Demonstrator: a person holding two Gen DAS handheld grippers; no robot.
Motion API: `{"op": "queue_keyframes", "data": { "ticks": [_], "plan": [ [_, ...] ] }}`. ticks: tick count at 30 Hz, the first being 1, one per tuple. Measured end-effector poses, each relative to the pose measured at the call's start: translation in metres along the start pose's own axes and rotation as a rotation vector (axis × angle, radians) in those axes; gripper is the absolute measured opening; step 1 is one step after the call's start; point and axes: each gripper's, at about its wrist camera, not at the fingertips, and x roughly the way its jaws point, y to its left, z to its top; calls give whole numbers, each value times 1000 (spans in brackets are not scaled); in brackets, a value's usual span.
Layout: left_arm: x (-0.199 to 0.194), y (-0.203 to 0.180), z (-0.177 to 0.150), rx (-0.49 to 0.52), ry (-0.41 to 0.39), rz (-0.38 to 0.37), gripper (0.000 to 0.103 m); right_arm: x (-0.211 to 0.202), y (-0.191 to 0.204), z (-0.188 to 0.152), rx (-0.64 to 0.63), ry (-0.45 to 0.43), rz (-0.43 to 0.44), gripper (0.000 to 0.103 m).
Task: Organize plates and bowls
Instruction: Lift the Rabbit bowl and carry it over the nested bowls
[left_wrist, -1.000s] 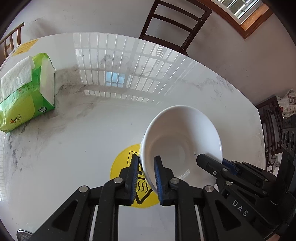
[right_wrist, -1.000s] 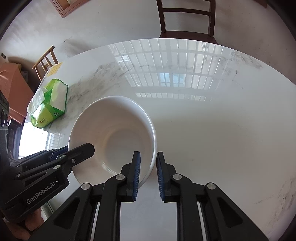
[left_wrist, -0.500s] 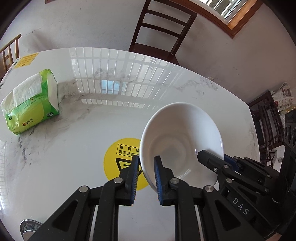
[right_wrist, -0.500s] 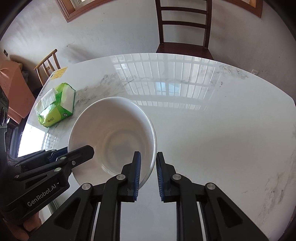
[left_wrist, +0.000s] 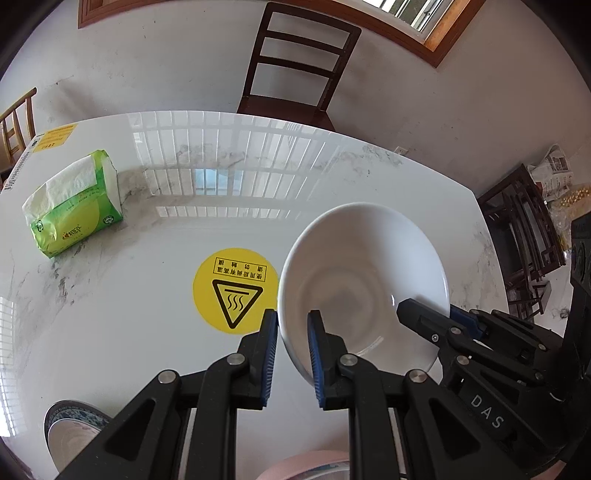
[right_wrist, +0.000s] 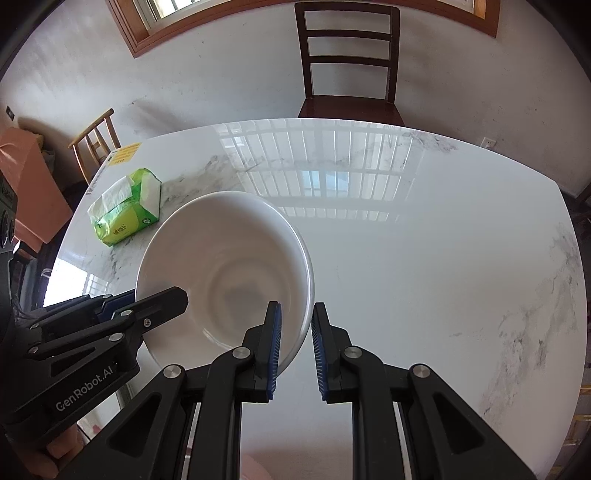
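A plain white bowl (left_wrist: 362, 273) (right_wrist: 229, 266) hangs tilted above the marble table (left_wrist: 129, 332), held from both sides. My left gripper (left_wrist: 291, 321) is shut on the bowl's left rim, one pad inside and one outside. My right gripper (right_wrist: 295, 321) is shut on the opposite rim in the same way. Each gripper shows in the other's view: the right gripper (left_wrist: 424, 314) and the left gripper (right_wrist: 162, 299). Below, a blue-patterned dish (left_wrist: 70, 432) and a pink dish (left_wrist: 306, 465) peek in at the bottom edge, partly hidden by the fingers.
A green tissue pack (left_wrist: 74, 206) (right_wrist: 125, 210) lies at the table's left. A yellow round warning sticker (left_wrist: 232, 288) marks the table's middle. A dark wooden chair (left_wrist: 295, 70) stands beyond the far edge, dark furniture (left_wrist: 524, 236) to the right.
Both grippers have risen with the bowl between them, so the table looks farther away. The sticker is fully uncovered and the dishes at the bottom edge have come into view.
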Motion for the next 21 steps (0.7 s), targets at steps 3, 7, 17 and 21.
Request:
{"op": "queue_keyframes", "data": {
  "ticks": [3, 7, 17, 21],
  "plan": [
    [-10, -2, -12, 2, -4, 3, 17, -11, 4, -10, 0, -12, 6, 16],
    [-24, -4, -26, 9, -8, 5, 17, -24, 9, -24, 4, -22, 16, 16],
    [-48, -5, -65, 35, -4, 3, 17, -51, 24, -64, 9, -30, 26, 16],
    [-54, -4, -80, 34, -1, -5, 17, -56, 26, -79, 15, -22, 34, 16]
  ]
}}
